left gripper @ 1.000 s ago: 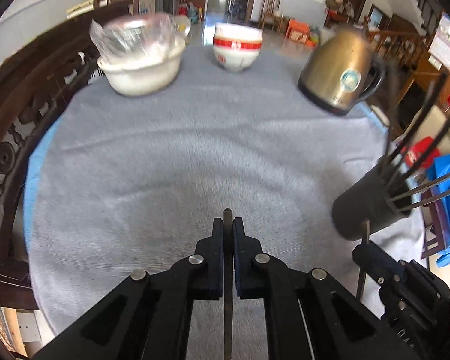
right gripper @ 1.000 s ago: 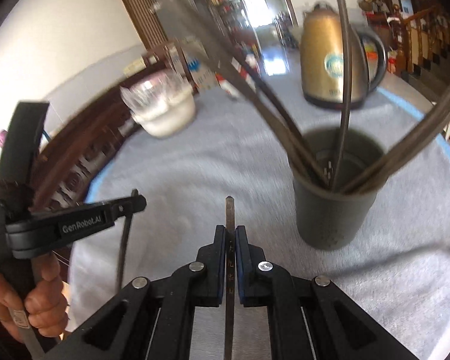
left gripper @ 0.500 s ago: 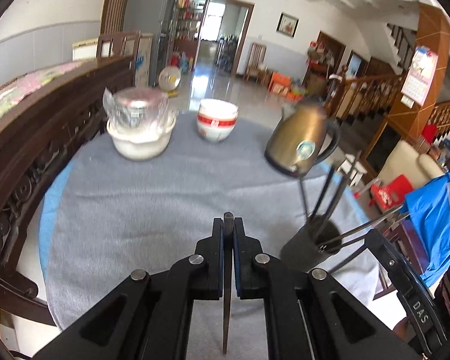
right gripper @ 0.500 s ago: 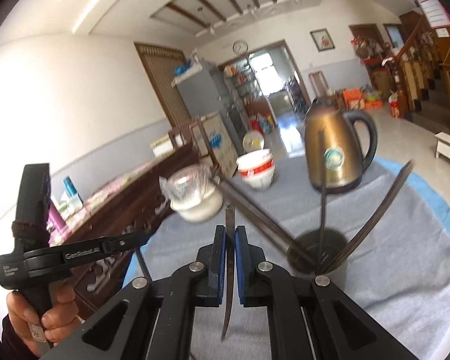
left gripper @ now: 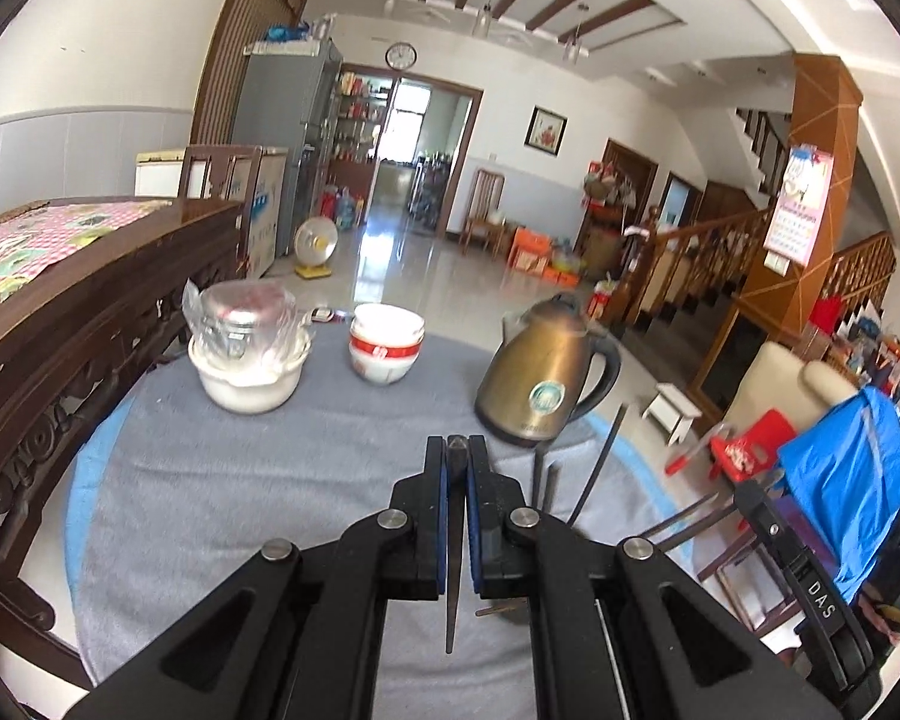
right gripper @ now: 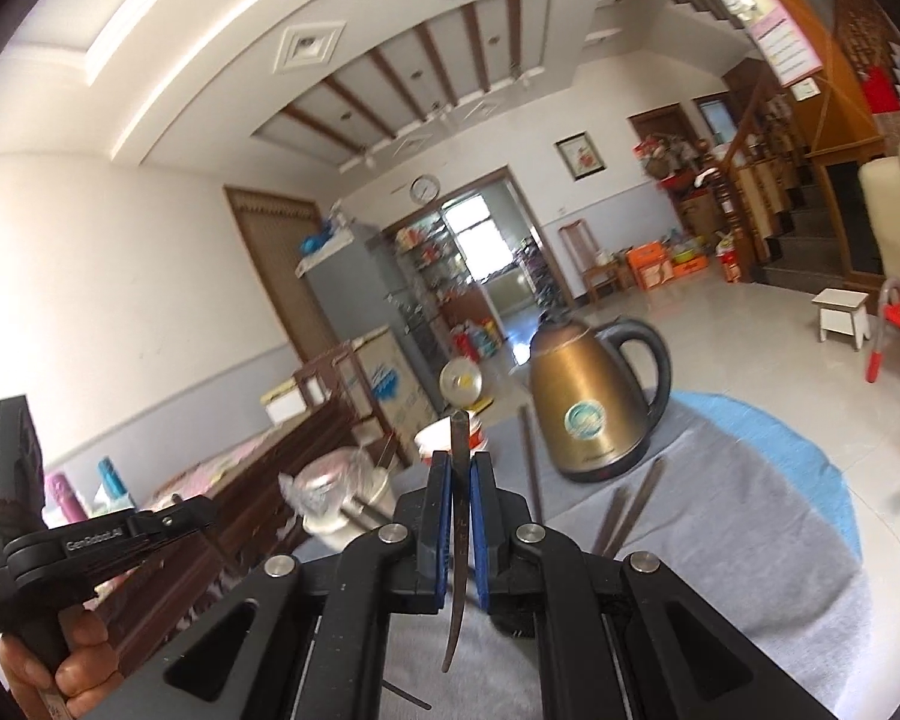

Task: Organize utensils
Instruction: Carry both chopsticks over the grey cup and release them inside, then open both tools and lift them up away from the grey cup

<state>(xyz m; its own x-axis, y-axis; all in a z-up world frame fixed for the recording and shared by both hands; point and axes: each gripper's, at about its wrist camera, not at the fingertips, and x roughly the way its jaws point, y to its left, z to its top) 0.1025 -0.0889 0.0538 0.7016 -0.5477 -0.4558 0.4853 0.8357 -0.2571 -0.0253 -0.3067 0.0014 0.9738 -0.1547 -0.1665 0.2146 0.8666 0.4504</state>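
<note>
My left gripper (left gripper: 456, 450) is shut on a thin dark utensil handle (left gripper: 453, 570) that runs between its pads, held high above the grey-clothed round table (left gripper: 240, 480). My right gripper (right gripper: 459, 462) is shut on a similar dark metal utensil (right gripper: 457, 552). Dark utensil handles (left gripper: 600, 468) stick up to the right of the left gripper; the holder under them is hidden. In the right wrist view the same handles (right gripper: 630, 510) show right of the jaws. The left gripper body (right gripper: 90, 546), with the hand, shows at lower left.
A bronze kettle (left gripper: 546, 384) stands at the table's right back. A white bowl with a plastic-wrapped lid (left gripper: 246, 354) and red-and-white stacked bowls (left gripper: 387, 348) stand at the back. A dark carved wooden bench (left gripper: 60, 330) runs along the left. The table edge drops off at right.
Both grippers have risen and tilted up with their utensils, so the table and black holder have dropped low in view. Both stay shut.
</note>
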